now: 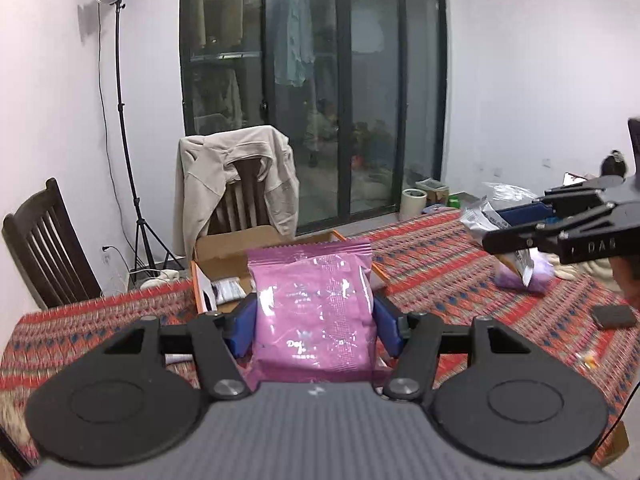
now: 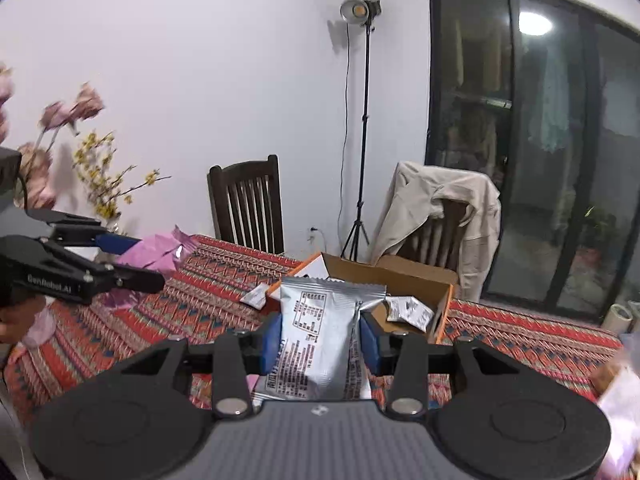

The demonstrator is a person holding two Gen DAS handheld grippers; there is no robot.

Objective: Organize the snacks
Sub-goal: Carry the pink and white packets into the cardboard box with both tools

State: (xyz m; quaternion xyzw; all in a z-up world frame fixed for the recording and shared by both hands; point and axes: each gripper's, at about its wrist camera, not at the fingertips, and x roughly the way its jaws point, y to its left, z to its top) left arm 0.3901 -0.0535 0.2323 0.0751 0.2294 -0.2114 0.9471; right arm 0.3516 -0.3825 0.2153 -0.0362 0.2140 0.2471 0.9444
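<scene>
Your left gripper (image 1: 314, 320) is clenched on a pink snack packet (image 1: 314, 312), its blue pads (image 1: 244, 326) pressed against both sides so the packet stands upright between them, raised above the table. Your right gripper (image 2: 320, 336) grips a silver snack packet (image 2: 320, 332) the same way, printed side toward the camera, the foil pinched in at the pads. Just beyond both packets sits an open cardboard box (image 2: 404, 280) on the red patterned tablecloth (image 1: 440, 272), with a few small silver sachets (image 2: 408, 312) lying inside it and one more sachet (image 2: 256, 296) on the cloth beside its left flap. Behind the box stands a wooden chair draped with a beige jacket (image 1: 236, 184), a second dark chair (image 2: 248, 204) further along, and a light stand (image 1: 120, 120) against the wall.
</scene>
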